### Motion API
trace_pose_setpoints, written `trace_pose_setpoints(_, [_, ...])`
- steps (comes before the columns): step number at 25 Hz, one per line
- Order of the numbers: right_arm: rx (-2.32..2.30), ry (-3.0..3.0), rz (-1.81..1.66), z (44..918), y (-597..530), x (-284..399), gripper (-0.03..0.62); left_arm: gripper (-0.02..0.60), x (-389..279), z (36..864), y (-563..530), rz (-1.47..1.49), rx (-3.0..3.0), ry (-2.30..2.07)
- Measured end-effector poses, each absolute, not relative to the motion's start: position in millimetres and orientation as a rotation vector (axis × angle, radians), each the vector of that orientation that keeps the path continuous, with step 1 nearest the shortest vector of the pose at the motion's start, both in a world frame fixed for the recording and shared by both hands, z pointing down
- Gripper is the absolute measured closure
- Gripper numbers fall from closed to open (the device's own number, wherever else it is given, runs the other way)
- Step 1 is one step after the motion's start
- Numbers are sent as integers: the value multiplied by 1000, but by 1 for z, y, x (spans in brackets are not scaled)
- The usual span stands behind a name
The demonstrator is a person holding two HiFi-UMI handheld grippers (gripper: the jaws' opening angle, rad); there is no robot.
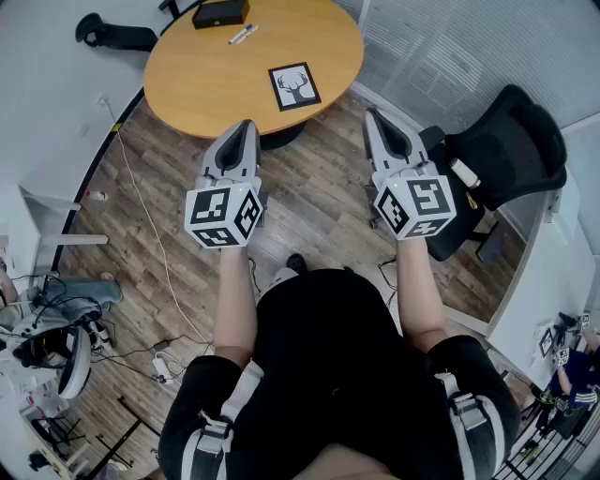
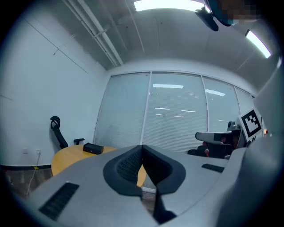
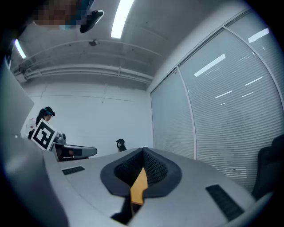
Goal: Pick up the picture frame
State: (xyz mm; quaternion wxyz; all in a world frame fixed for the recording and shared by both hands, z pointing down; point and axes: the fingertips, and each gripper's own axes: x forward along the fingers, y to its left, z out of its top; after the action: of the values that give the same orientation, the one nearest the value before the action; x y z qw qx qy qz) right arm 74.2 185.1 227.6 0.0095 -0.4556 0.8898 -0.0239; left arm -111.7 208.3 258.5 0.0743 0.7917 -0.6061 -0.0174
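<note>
Picture frame [image 1: 294, 86], showing a deer head, lies flat on the round wooden desk [image 1: 202, 80] near its front edge, well apart from a black box [image 1: 221, 13] and a pen [image 1: 242, 34] farther back. Both grippers are held level over the wood floor [image 1: 319, 202]. The left gripper [image 1: 248, 125] has its jaws pressed together with nothing between them, its tip at the desk's near edge, left of the frame. The right gripper [image 1: 369, 112] is likewise closed and empty, off the desk to the frame's right, near a black office chair [image 1: 506, 150].
</note>
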Motion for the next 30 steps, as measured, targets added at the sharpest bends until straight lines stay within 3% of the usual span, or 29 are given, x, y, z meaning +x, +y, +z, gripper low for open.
trace_pose_setpoints(30, [-1482, 2810, -202, 283, 173, 19, 577, 557, -143, 295, 184, 43, 2422, -1695])
